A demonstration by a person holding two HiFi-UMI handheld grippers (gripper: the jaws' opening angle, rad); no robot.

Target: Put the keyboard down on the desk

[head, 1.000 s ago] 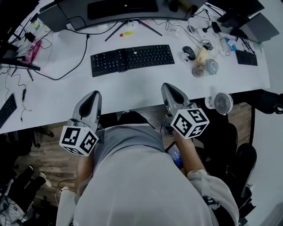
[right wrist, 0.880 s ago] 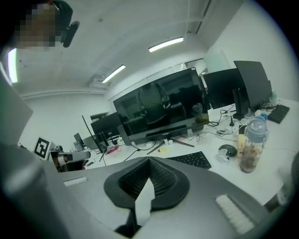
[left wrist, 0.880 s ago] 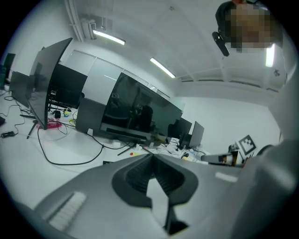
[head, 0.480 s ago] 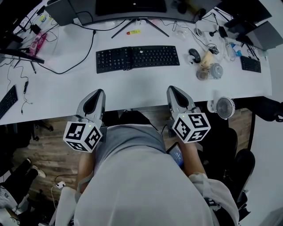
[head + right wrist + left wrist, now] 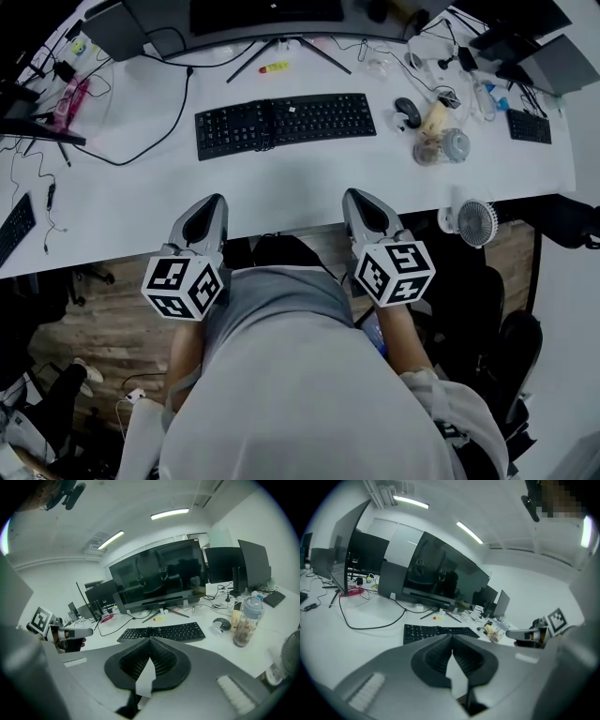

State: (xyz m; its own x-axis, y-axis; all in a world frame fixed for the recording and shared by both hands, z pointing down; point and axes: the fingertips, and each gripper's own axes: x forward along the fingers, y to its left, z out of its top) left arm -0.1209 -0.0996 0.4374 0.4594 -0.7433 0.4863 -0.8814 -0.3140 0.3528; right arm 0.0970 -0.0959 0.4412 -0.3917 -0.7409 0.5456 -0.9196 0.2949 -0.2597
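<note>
Keyboard (image 5: 285,125) lies well beyond left tongs (image 5: 210,201) and right tongs (image 5: 360,195).

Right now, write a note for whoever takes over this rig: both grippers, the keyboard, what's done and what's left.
Left gripper: jaws together, nothing between them, at the front edge of the white desk.
Right gripper: jaws together, empty, at the same edge.
Long black keyboard: lies flat at mid-desk, apart from both grippers.
Done: the keyboard is down on the desk.
Left: nothing that shows.
</note>
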